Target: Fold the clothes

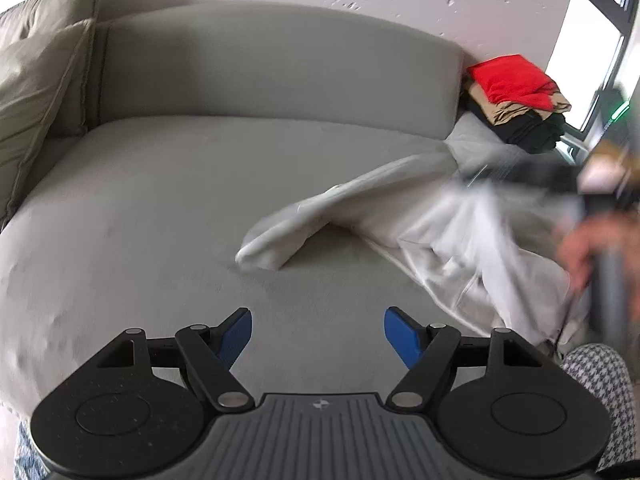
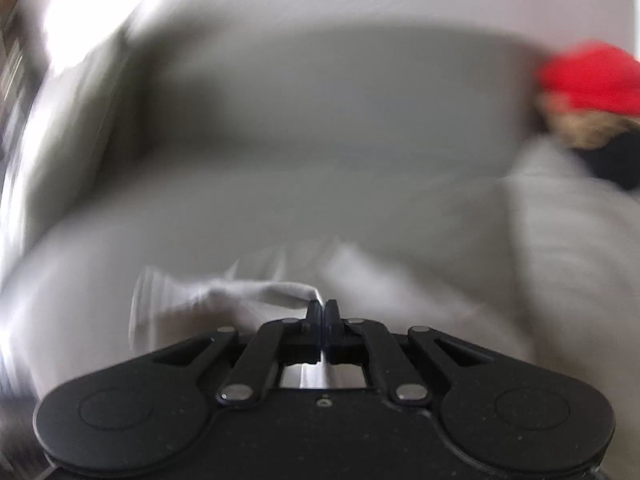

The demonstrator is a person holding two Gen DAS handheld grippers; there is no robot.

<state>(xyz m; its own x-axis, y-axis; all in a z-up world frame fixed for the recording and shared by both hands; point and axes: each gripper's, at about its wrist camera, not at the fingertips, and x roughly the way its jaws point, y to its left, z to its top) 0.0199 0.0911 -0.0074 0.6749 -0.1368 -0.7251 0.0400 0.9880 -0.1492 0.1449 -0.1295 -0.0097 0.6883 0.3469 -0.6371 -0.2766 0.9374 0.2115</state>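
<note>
A pale white-grey garment (image 1: pixel 400 216) lies crumpled on the grey sofa seat (image 1: pixel 160 200), one sleeve or leg stretched toward the middle. My left gripper (image 1: pixel 318 334) hovers open over bare seat in front of it, blue pads wide apart, holding nothing. In the left wrist view the right gripper (image 1: pixel 600 200) shows as a blur at the right edge, held by a hand (image 1: pixel 584 248) over the garment. The right wrist view is heavily blurred; my right gripper (image 2: pixel 322 308) is shut on a fold of the pale garment (image 2: pixel 256 292).
A stack of folded clothes (image 1: pixel 516 96), red on top over tan and black, sits at the sofa's far right end. An olive cushion (image 1: pixel 36 92) leans at the left. A window (image 1: pixel 592 40) lies beyond. Houndstooth fabric (image 1: pixel 600 380) shows at the lower right.
</note>
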